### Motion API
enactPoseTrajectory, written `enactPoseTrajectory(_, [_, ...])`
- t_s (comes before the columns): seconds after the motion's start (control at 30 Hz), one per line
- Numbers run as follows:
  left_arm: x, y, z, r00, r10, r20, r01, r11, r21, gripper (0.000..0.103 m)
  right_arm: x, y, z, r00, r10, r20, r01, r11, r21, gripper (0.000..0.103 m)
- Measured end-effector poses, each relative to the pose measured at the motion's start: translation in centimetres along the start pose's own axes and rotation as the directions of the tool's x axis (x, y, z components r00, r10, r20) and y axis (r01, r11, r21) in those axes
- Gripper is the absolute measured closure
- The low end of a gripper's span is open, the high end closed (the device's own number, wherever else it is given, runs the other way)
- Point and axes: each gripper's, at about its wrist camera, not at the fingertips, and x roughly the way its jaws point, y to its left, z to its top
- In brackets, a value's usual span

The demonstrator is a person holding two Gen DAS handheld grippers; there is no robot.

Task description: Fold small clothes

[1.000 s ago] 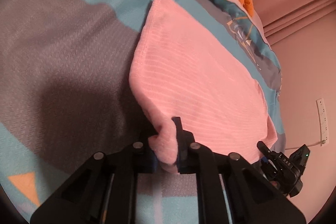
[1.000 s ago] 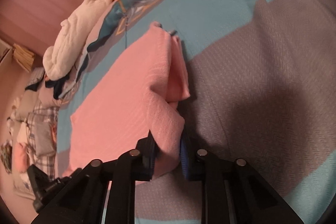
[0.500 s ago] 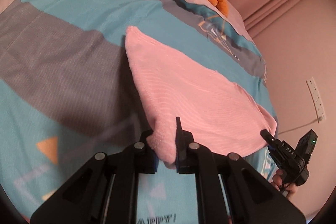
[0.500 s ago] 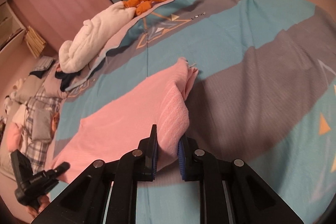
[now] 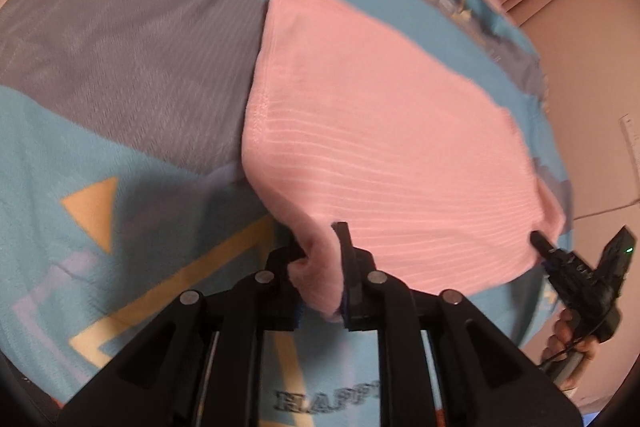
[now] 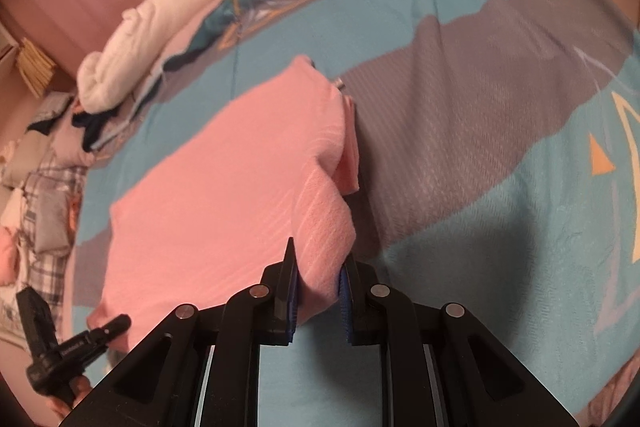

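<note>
Two grippers hold one pink garment (image 5: 380, 131) by its near corners over the blanket (image 5: 120, 67).

Left of the garment, the left gripper (image 5: 320, 259) has a bunched corner between its jaws, which are opening; at the garment's right corner, the right gripper (image 6: 318, 287) stays clamped on cloth. Judged mid-fold: the doubled garment is being laid flat. Next, both corners need setting down square, edges aligned, before release.
</note>
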Motion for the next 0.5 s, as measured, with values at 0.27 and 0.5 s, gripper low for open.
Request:
enactPoseTrajectory(0.27, [-0.8, 0.2, 0.4, 1.0, 0.0, -0.023, 0.0, 1.0, -0.007, 0.082, 0.4, -0.5, -0.2, 0.999, -0.038, -0.028, 0.038, 0.999, 0.024, 0.076])
enactPoseTrajectory(0.5, [-5.2, 0.1, 0.6, 0.997, 0.025, 0.072, -0.027, 0.999, 0.022, 0.083, -1.0, -0.9, -0.5, 0.995, -0.095, -0.001, 0.095, 0.995, -0.014, 0.05])
